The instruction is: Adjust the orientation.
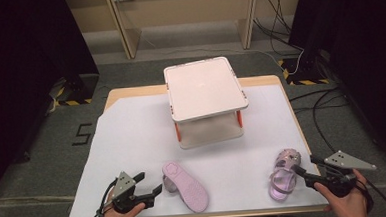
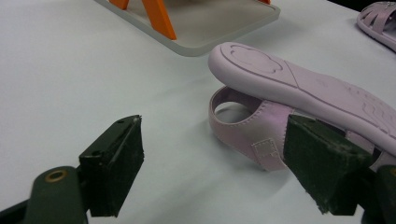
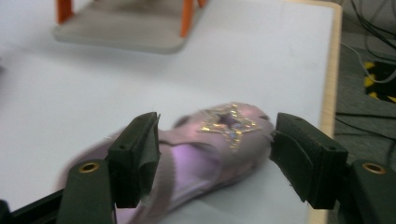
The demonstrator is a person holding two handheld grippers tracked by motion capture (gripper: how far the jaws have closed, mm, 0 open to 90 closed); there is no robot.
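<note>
Sandals lie in front of the shelf rack (image 1: 205,100): your right gripper (image 3: 215,154) straddles the upright sandal (image 3: 205,144), jaws wide, pads seemingly not yet pressing, likely lining up a grasp, while your left gripper (image 2: 210,163) waits open beside the overturned sandal (image 2: 299,98).

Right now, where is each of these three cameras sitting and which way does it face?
High view: above the person's side, looking forward and down on the table; both hands show with the left gripper and right gripper.
Left gripper view: along its open jaws at the overturned sandal.
Right gripper view: along its jaws, either side of the star sandal.
Shared: the white rack, both sandals.
</note>
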